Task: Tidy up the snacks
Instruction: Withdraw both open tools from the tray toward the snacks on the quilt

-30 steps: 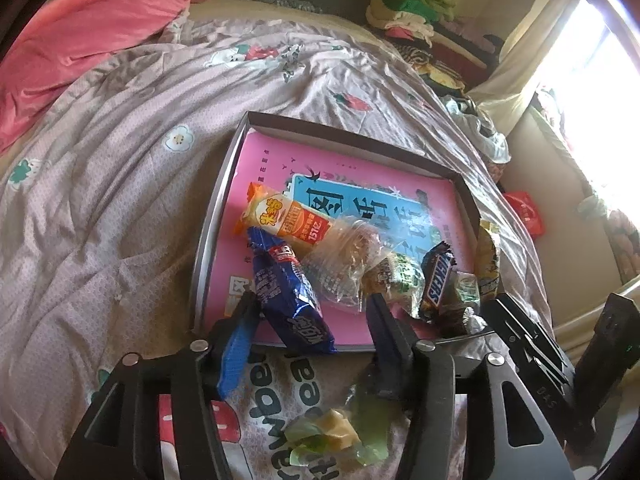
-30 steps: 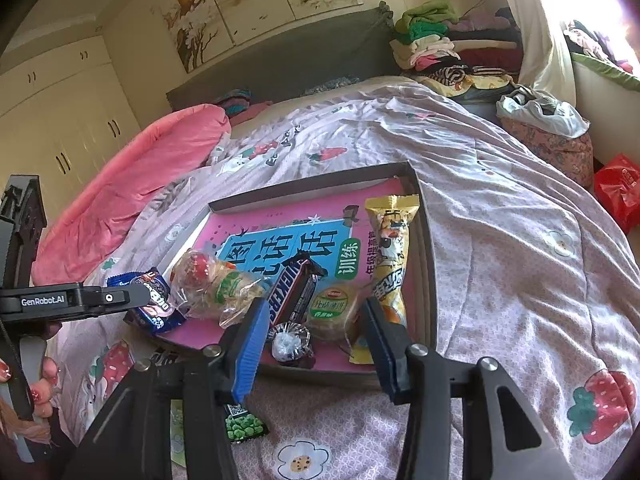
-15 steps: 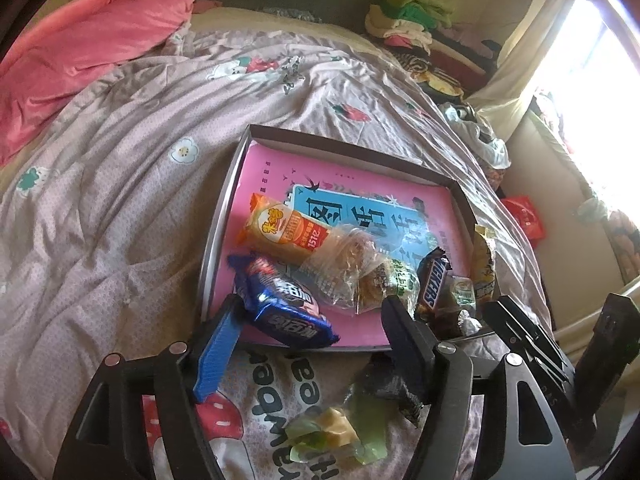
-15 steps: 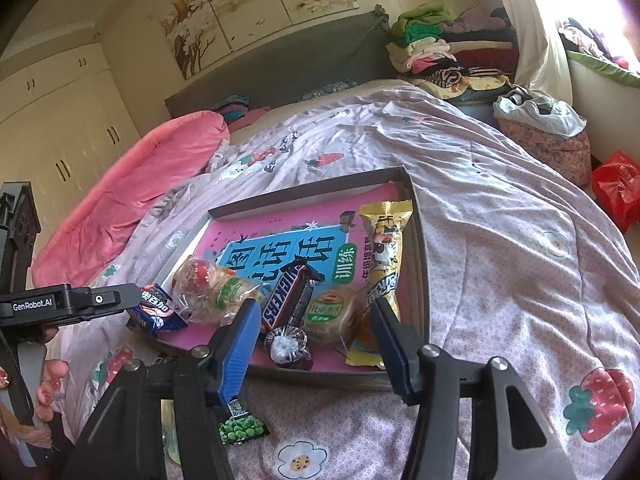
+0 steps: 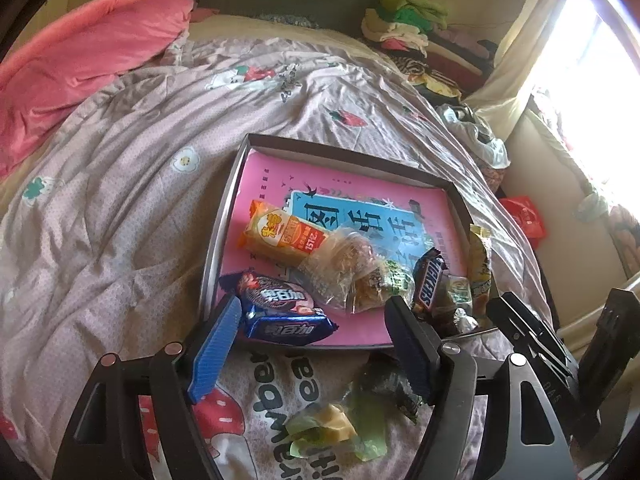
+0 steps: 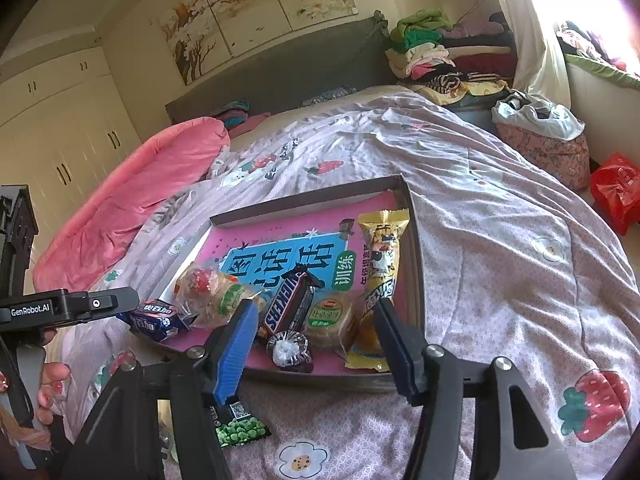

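**Two grippers spread over the snack tray**

Both of your grippers had just been opening and clasped nothing. Your left gripper hung at the near edge of the tray, the blue cookie pack lying loose in the tray's near corner, just off the blue finger. Your right gripper stood parted above the small wrapped candy, with the Snickers bar, round cake and yellow pack lying in the tray. A green pea packet lay on the quilt.

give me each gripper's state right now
left gripper: open, just been opening, blue cookie pack lies loose between the jaws
right gripper: open, just been opening, holding nothing
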A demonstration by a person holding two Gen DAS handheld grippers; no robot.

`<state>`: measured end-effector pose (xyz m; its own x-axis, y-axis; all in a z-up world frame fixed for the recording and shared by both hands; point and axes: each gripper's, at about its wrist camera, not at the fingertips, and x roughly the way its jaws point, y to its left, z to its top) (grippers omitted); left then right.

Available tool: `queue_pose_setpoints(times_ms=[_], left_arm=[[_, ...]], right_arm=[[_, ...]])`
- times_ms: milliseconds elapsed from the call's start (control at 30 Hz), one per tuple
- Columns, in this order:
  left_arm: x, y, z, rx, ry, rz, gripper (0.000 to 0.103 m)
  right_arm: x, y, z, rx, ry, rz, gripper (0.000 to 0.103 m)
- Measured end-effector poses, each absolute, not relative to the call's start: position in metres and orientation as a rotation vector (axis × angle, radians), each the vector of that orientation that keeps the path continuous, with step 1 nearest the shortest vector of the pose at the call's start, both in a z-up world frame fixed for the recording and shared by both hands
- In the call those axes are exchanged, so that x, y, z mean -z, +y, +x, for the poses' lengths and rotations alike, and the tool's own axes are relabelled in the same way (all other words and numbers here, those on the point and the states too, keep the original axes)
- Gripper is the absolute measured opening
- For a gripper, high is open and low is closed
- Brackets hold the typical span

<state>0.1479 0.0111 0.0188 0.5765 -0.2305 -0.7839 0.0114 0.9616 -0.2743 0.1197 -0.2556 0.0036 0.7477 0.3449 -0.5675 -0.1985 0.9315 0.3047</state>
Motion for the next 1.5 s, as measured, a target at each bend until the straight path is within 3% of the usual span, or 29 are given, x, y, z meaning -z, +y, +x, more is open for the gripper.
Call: queue_pose_setpoints(times_ms=[1500], left_arm=[[-0.052, 0.001, 0.099, 0.168, 0.835, -0.107, 0.077]], right_arm=[[-0.032, -0.226, 0.076, -0.324, 0.608, 0.149, 0.081]])
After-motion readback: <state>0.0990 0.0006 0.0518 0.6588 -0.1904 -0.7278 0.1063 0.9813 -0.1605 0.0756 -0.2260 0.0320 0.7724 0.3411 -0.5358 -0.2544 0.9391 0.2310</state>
